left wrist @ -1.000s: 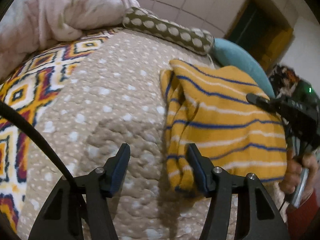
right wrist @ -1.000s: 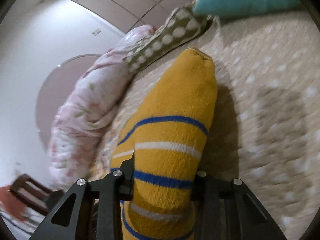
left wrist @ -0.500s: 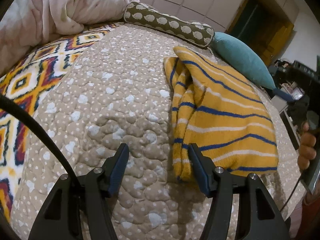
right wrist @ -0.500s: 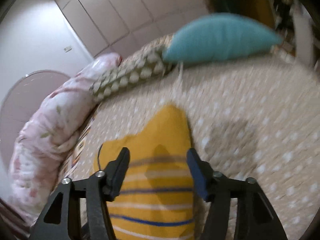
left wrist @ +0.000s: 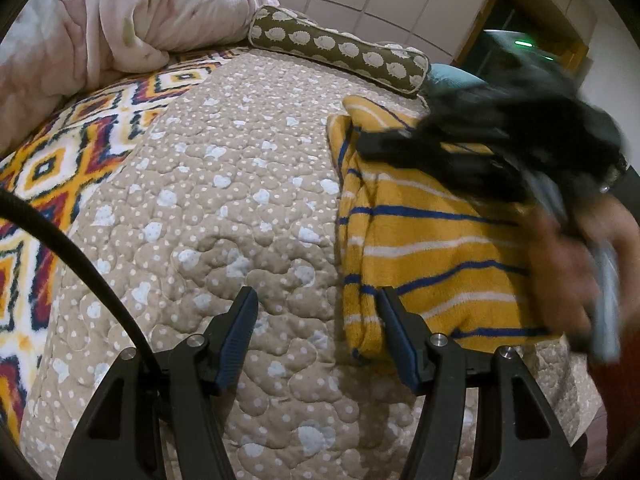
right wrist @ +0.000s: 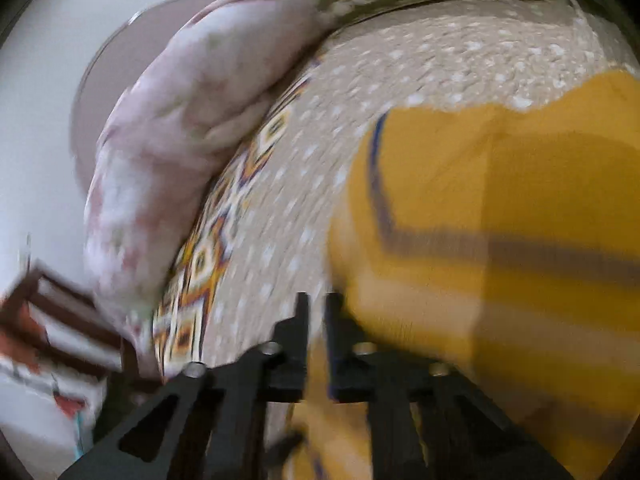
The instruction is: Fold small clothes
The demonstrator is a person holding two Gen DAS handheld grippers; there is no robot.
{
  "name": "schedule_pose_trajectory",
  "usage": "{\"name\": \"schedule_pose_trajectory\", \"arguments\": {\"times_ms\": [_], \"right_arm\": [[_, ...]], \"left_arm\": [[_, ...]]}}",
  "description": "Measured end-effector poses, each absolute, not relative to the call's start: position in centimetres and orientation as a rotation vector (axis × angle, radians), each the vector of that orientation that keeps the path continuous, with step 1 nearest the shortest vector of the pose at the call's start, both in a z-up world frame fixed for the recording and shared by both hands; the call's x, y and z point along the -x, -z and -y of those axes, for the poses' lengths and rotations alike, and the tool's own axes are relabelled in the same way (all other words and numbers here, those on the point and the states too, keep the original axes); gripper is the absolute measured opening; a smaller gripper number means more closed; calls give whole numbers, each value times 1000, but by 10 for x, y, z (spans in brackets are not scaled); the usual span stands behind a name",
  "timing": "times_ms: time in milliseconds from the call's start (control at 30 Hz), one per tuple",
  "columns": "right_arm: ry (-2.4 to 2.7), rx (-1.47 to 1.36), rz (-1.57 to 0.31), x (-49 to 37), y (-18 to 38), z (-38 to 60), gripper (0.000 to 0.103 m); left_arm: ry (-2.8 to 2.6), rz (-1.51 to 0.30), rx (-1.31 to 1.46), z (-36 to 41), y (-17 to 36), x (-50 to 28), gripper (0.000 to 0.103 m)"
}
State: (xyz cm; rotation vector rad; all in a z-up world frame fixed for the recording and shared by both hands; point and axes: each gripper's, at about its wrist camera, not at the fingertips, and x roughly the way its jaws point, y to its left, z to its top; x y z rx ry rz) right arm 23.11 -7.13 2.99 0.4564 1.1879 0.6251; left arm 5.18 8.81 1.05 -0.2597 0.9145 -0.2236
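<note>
Our left gripper is half spread with nothing between the pads; it hangs low over the quilt. Its right finger sits just beside the near left corner of the sweater, but we cannot tell if it touches the cloth.

Our right gripper has its fingers pressed almost together. That view is blurred. The yellow knit comes up to the right finger and runs under the frame, and we see no cloth in the thin gap, so we judge that it holds nothing. In the left view this gripper is a dark smear at about 2 o'clock, over the far right part of the sweater, with the hand below it.

The sweater, yellow with blue and white stripes, lies on the quilt at 3 o'clock from the left gripper. It looks already folded once: the left edge is thick and doubled. Past it, at 1 o'clock, lies a long spotted cushion; a pink duvet is at 11 o'clock and a patterned blanket at 9 o'clock.

We judge that we are between folds. Next, we think each gripper must open over an edge and pinch all layers together, then carry it across evenly. If only the top layer is taken, the fold will slip open.
</note>
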Motion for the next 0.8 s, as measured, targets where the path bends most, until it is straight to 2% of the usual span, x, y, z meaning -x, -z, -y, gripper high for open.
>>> {"name": "schedule_pose_trajectory", "arguments": {"times_ms": [300, 400, 467, 633, 800], "right_arm": [[-394, -244, -1166, -290, -41, 46, 0], [-347, -255, -1091, -285, -72, 61, 7], [-370, -294, -1038, -271, -101, 80, 13], [-420, -293, -979, -204, -137, 118, 13], [-512, -411, -1012, -123, -109, 153, 13]], "left_arm": [[228, -911, 270, -89, -10, -52, 62], [231, -909, 272, -89, -10, -51, 62], [234, -908, 275, -90, -11, -51, 62], [232, -872, 320, -100, -20, -39, 62], [155, -811, 309, -111, -30, -26, 72]]}}
